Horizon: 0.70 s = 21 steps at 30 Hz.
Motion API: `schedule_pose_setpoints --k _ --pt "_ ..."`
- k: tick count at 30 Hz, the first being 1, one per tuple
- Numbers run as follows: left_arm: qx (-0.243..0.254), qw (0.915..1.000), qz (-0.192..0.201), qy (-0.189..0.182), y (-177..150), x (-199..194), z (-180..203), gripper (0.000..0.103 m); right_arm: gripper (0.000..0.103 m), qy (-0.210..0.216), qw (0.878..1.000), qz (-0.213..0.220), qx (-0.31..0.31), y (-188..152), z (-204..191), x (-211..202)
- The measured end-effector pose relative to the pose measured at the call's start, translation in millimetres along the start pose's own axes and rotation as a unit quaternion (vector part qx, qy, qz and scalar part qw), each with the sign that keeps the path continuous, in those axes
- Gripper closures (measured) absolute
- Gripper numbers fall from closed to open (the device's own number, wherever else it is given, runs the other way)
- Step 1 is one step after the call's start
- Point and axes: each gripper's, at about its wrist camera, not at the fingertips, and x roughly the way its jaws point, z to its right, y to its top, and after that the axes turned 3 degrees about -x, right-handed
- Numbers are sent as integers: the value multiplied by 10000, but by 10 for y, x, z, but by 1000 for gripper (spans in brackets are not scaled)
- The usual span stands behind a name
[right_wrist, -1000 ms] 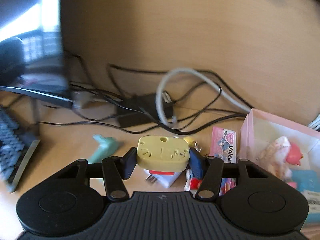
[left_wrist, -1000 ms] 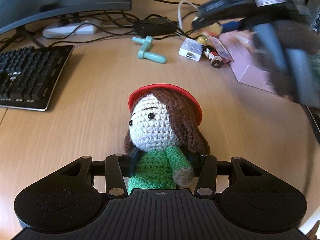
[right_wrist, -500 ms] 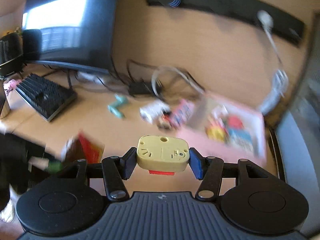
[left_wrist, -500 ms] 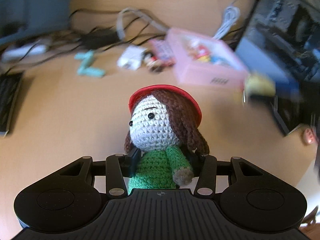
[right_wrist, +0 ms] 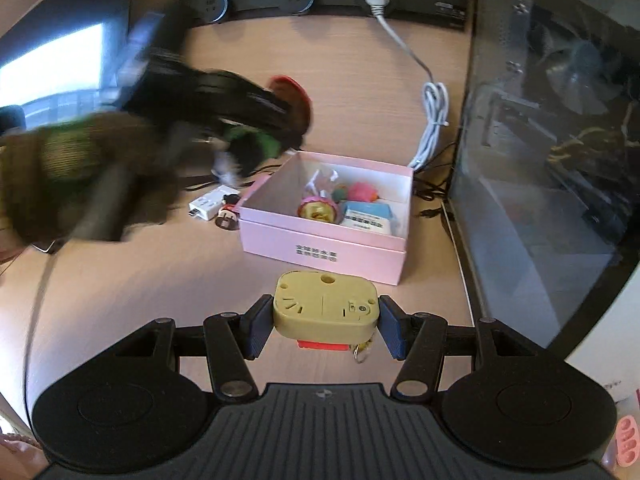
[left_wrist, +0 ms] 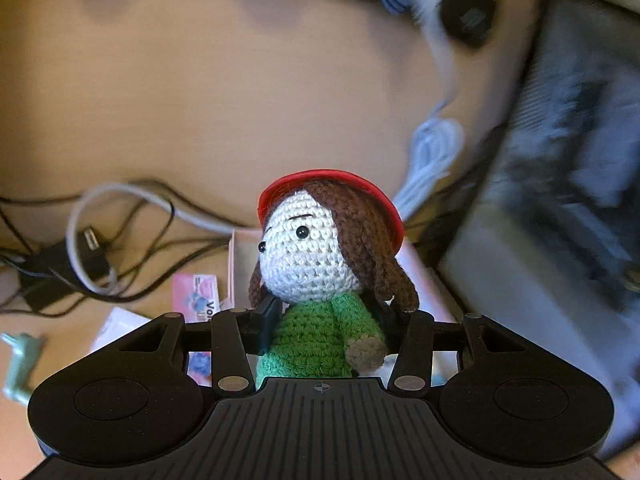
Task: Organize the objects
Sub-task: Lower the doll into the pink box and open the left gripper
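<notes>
Two grippers: each clamped on one item.
Left gripper (left_wrist: 320,328): pads squeeze doll (left_wrist: 316,280) at its green body; head upright above the jaws, over the pink box (right_wrist: 324,244).
Right gripper (right_wrist: 324,330): pads grip yellow block (right_wrist: 324,308), just short of the box's front wall.
Box: open, holding small toys.

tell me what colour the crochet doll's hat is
Red. The crochet doll wears a red hat, clearest in the left wrist view.
</notes>
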Motion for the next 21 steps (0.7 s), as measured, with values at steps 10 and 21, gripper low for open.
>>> schedule_pose_setpoints --k 10,21 --pt "-81 9977 -357 569 -197 481 -30 49 47 -17 9995 -229 235 -203 220 28" --pt "178 9990 -41 397 -137 343 -120 49 47 152 9997 -197 59 -178 92 98"
